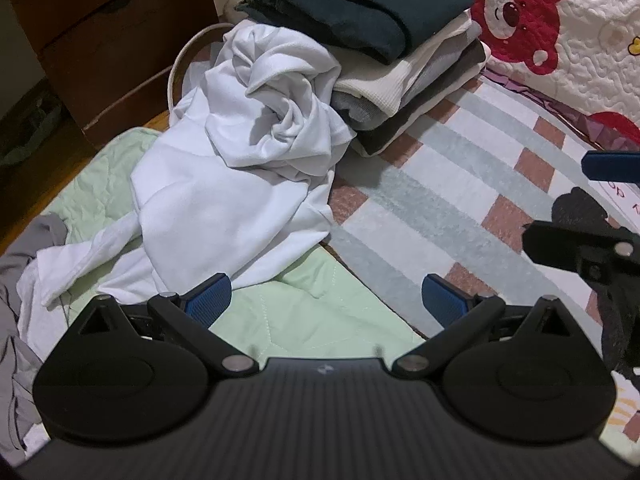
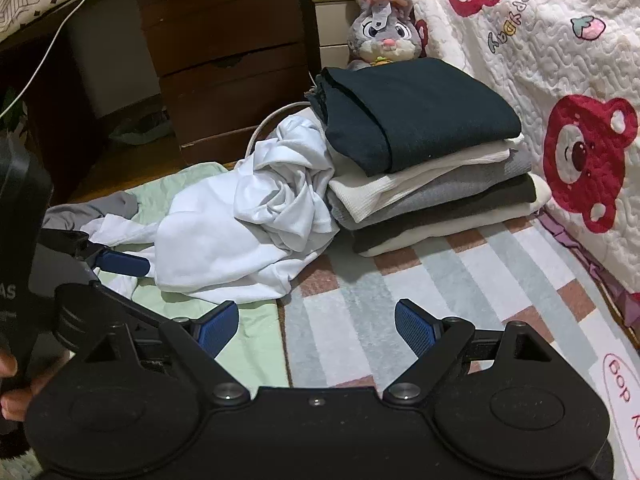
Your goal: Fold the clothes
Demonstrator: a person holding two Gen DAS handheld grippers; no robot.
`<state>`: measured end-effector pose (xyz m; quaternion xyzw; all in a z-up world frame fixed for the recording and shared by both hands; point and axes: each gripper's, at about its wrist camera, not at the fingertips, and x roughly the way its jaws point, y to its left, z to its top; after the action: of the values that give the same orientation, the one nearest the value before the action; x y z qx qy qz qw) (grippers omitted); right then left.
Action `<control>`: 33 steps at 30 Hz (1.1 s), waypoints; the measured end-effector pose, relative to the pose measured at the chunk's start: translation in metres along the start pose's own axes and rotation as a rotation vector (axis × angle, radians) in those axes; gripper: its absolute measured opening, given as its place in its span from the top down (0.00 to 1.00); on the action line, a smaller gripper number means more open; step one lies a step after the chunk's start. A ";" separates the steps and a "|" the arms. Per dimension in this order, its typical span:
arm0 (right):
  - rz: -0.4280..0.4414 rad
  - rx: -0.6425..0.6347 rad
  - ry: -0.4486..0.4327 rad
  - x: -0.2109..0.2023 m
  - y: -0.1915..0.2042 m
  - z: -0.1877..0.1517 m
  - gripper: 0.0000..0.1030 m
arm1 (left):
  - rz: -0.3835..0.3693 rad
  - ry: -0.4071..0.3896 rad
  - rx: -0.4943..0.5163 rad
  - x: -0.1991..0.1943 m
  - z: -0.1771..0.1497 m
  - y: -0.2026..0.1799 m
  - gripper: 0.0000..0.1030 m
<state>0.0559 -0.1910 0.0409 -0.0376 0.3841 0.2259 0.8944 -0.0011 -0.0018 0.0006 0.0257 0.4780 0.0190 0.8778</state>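
A crumpled white garment (image 1: 240, 176) lies in a heap on the bed, also in the right wrist view (image 2: 248, 224). Beside it stands a stack of folded clothes (image 1: 380, 40) with a dark one on top, also in the right wrist view (image 2: 424, 160). My left gripper (image 1: 326, 300) is open and empty, just short of the white garment's near edge. My right gripper (image 2: 316, 328) is open and empty over the striped cover, to the right of the garment. A grey garment (image 1: 24, 280) lies at the far left.
A pale green quilt (image 1: 304, 320) and a striped checked cover (image 1: 460, 184) lie under the clothes. A bear-print quilt (image 2: 560, 80) rises on the right. A plush rabbit (image 2: 380, 28) and wooden drawers (image 2: 224, 52) stand behind. A white cable (image 1: 180, 64) curves by the pile.
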 end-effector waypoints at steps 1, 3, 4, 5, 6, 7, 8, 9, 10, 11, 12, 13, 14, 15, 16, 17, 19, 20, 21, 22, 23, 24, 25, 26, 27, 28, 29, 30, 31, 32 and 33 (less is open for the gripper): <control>-0.001 -0.004 -0.003 0.000 0.000 0.000 0.14 | 0.003 -0.003 0.003 -0.001 0.000 -0.001 0.00; -0.002 -0.011 -0.009 0.000 -0.001 0.000 0.14 | 0.008 -0.008 0.010 -0.003 -0.001 -0.004 0.00; -0.002 -0.014 -0.012 0.000 -0.001 0.000 0.14 | 0.006 -0.008 0.010 -0.003 -0.002 -0.004 0.00; 0.000 -0.015 -0.014 0.001 -0.002 0.000 0.14 | -0.010 -0.003 0.001 0.000 -0.004 -0.002 0.00; -0.007 -0.025 -0.013 0.002 -0.001 0.001 0.14 | -0.020 0.003 -0.005 0.002 -0.004 0.000 0.00; -0.025 -0.046 -0.005 0.003 0.004 0.004 0.14 | -0.012 0.010 -0.003 0.003 -0.002 -0.002 0.00; -0.035 -0.061 -0.006 0.004 0.007 0.005 0.14 | -0.008 0.013 -0.003 0.005 -0.001 -0.001 0.00; -0.033 -0.066 -0.019 0.004 0.007 0.002 0.14 | -0.008 0.007 -0.008 0.006 -0.001 0.003 0.00; -0.030 -0.069 -0.028 0.003 0.006 0.001 0.14 | 0.000 0.007 -0.013 0.006 0.000 0.004 0.00; -0.026 -0.069 -0.030 0.003 0.006 0.002 0.14 | 0.008 0.008 -0.018 0.006 0.001 0.005 0.00; -0.025 -0.070 -0.032 0.003 0.005 0.003 0.14 | 0.015 0.008 -0.020 0.007 0.001 0.006 0.00; -0.027 -0.070 -0.031 0.004 0.006 0.002 0.14 | 0.020 0.007 -0.017 0.008 0.001 0.007 0.00; -0.029 -0.070 -0.030 0.006 0.006 0.001 0.14 | 0.022 0.006 -0.016 0.008 0.001 0.007 0.00; -0.032 -0.070 -0.029 0.007 0.006 0.000 0.14 | 0.025 0.006 -0.014 0.009 0.001 0.008 0.00; -0.034 -0.070 -0.029 0.008 0.007 -0.001 0.14 | 0.026 0.007 -0.013 0.009 0.001 0.009 0.00; -0.036 -0.070 -0.028 0.010 0.007 -0.002 0.14 | 0.025 0.008 -0.014 0.010 0.001 0.009 0.00; -0.040 -0.070 -0.026 0.012 0.008 -0.004 0.14 | 0.026 0.010 -0.015 0.011 0.000 0.010 0.00; -0.042 -0.070 -0.025 0.013 0.008 -0.005 0.14 | 0.030 0.009 -0.014 0.011 0.000 0.010 0.00; -0.041 -0.071 -0.024 0.013 0.008 -0.005 0.14 | 0.033 0.008 -0.013 0.012 -0.001 0.010 0.00; -0.041 -0.071 -0.023 0.013 0.007 -0.006 0.14 | 0.035 0.007 -0.012 0.012 -0.001 0.010 0.00; -0.041 -0.072 -0.022 0.013 0.006 -0.006 0.14 | 0.036 0.006 -0.012 0.012 0.000 0.010 0.00; -0.041 -0.071 -0.020 0.014 0.006 -0.006 0.14 | 0.037 0.006 -0.012 0.012 0.000 0.010 0.00; -0.041 -0.067 -0.018 0.014 0.005 -0.006 0.14 | 0.037 0.005 -0.012 0.012 0.000 0.010 0.00; -0.041 -0.063 -0.017 0.015 0.003 -0.006 0.14 | 0.038 0.004 -0.012 0.013 0.001 0.010 0.00; -0.041 -0.059 -0.014 0.016 0.002 -0.006 0.14 | 0.039 0.004 -0.012 0.013 0.001 0.010 0.00; -0.041 -0.057 -0.012 0.016 0.002 -0.006 0.14 | 0.040 0.003 -0.012 0.013 0.002 0.010 0.00; -0.042 -0.059 -0.009 0.017 0.002 -0.005 0.14 | 0.040 0.003 -0.012 0.013 0.002 0.010 0.00; -0.043 -0.061 -0.007 0.018 0.003 -0.005 0.14 | 0.041 0.002 -0.012 0.013 0.002 0.010 0.00; -0.043 -0.062 -0.006 0.019 0.003 -0.005 0.14 | 0.042 0.001 -0.011 0.013 0.003 0.010 0.00; -0.043 -0.064 -0.008 0.019 0.003 -0.005 0.14 | 0.042 0.001 -0.011 0.013 0.003 0.010 0.00; -0.043 -0.065 -0.008 0.019 0.003 -0.005 0.14 | 0.043 0.000 -0.011 0.014 0.004 0.010 0.00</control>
<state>0.0628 -0.1823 0.0248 -0.0738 0.3720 0.2191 0.8990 0.0093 0.0089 -0.0082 0.0311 0.4773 0.0406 0.8773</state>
